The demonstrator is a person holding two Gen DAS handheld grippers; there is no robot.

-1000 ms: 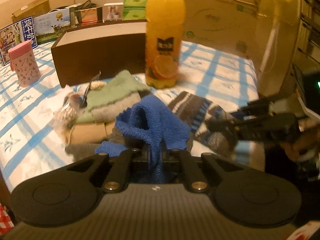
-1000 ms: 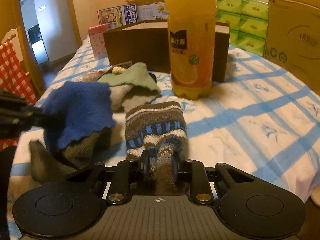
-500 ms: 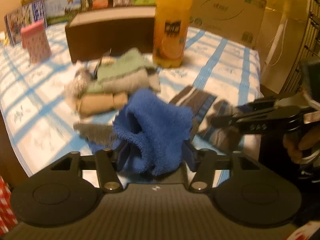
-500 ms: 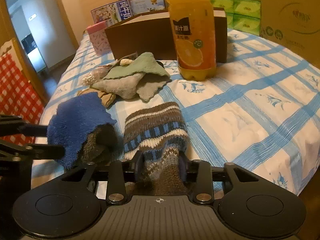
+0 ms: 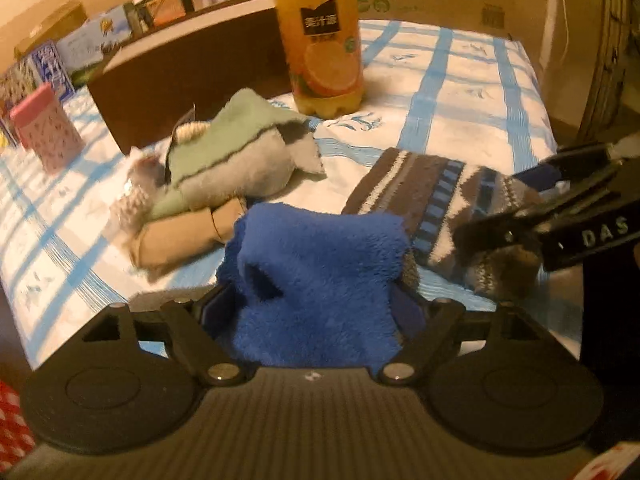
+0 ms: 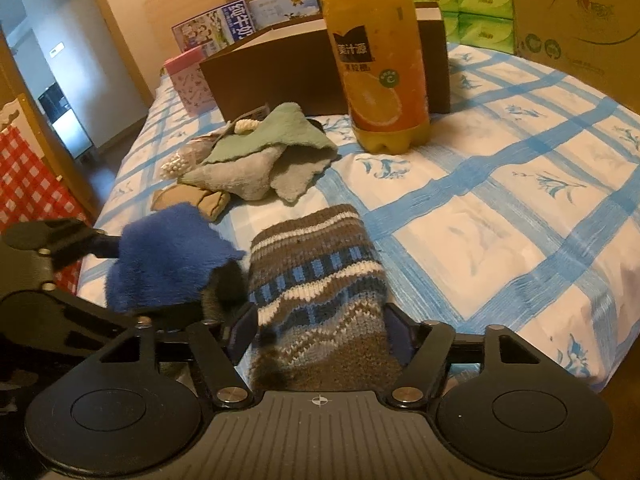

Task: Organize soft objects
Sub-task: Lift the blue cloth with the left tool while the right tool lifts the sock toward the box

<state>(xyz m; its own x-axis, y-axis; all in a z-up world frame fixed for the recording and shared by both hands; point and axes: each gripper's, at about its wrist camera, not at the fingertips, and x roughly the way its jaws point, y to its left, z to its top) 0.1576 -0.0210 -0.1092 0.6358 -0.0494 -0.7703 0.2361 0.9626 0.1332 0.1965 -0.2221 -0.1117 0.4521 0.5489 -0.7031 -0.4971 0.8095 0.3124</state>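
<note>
while the blue-checked bedspread [image 6: 500, 208] fills the floor of both views, the brown box [image 6: 280, 76] sits at the back with the orange juice bottle [image 6: 380, 60] upright in front of it. left of the bottle, a heap of green and grey cloths [image 6: 264, 160] lies slumped, well apart from the action. nearer in, the striped knit sock [image 6: 320, 280] lies flat on the spread, its toe end between the right gripper [image 6: 320, 332] jaws, which stand wide, not pinching. the left gripper [image 5: 316, 308] is spread just as wide around the fluffy blue cloth [image 5: 320, 272], bunched between its fingers. both pieces look light, limp and compressible, so my call is a bite on a thick fold, never a single edge, or they'll droop and slip free.
</note>
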